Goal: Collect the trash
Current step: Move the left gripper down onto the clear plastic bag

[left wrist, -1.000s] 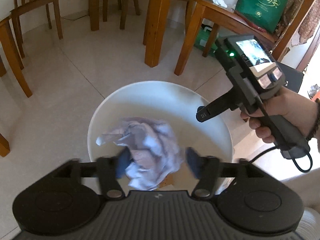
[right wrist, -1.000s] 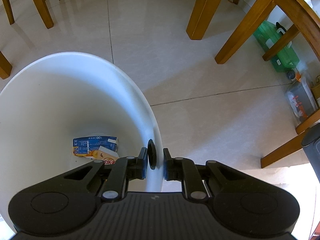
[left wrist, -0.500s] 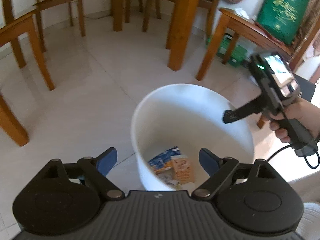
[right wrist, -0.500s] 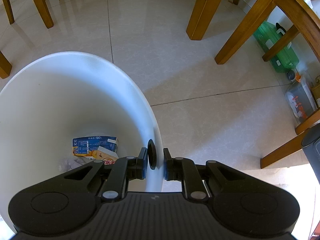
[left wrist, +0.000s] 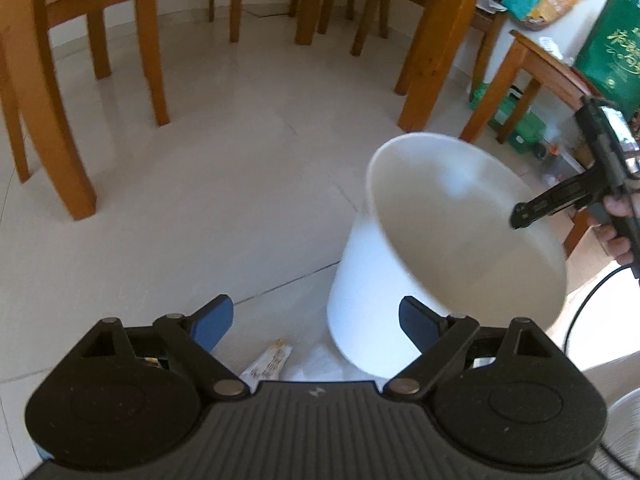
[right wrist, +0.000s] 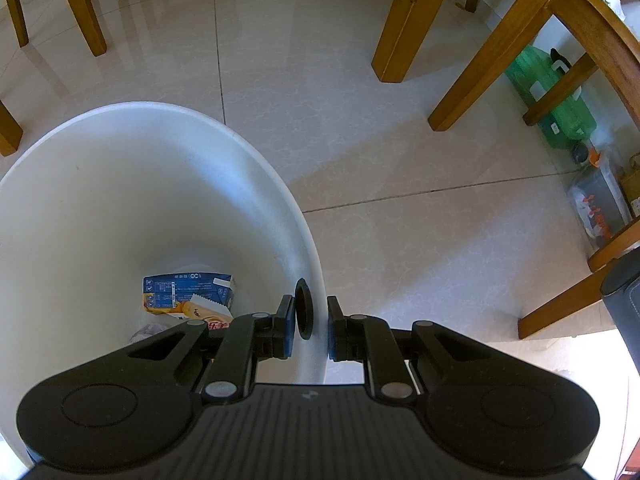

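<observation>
A white bin point(right wrist: 120, 200) stands on the tiled floor, and my right gripper point(right wrist: 311, 328) is shut on its near rim, one finger inside and one outside. Inside lie a blue carton point(right wrist: 188, 290), an orange-and-white wrapper point(right wrist: 204, 310) and a crumpled tissue point(right wrist: 150, 330). In the left wrist view the bin point(left wrist: 460, 240) is to the right, with the right gripper's fingers point(left wrist: 536, 210) on its far rim. My left gripper point(left wrist: 316, 322) is open and holds nothing, low over the floor left of the bin. A pale snack wrapper point(left wrist: 268, 364) lies on the floor just under it.
Wooden chair legs point(left wrist: 68, 128) stand to the left and table legs point(left wrist: 432, 60) behind the bin. A green bag point(left wrist: 612, 52) sits on a side table at right. A green jug point(right wrist: 556, 100) and a clear box point(right wrist: 596, 208) lie under it.
A second ago a crumpled tissue sat between the left fingers over the bin; it now lies inside. The left gripper has swung left and down to the floor. The right gripper has not moved.
</observation>
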A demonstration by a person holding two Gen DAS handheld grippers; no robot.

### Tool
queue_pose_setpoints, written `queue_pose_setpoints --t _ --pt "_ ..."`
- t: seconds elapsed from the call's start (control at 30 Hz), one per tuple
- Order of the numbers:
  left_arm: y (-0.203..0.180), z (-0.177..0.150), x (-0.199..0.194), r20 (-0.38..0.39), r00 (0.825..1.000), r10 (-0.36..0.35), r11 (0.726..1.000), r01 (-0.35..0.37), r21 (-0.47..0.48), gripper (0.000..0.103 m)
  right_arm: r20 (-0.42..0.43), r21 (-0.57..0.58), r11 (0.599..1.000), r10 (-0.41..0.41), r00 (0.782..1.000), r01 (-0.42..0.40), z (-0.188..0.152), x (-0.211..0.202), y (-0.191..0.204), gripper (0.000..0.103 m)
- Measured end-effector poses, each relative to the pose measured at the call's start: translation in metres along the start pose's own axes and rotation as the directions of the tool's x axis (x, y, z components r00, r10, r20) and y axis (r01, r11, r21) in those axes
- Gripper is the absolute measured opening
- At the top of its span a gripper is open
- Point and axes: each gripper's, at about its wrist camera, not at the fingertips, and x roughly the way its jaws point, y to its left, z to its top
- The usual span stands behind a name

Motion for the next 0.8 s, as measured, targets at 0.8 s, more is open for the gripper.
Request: queue_pose_setpoints --t 0.8 --pt "-0.013 -0.118 0.150 -0.098 0.995 0.004 0.991 0.009 0.136 0.089 0.004 0.009 1.000 -0.014 1.000 0.014 0.000 0.001 0.005 0.019"
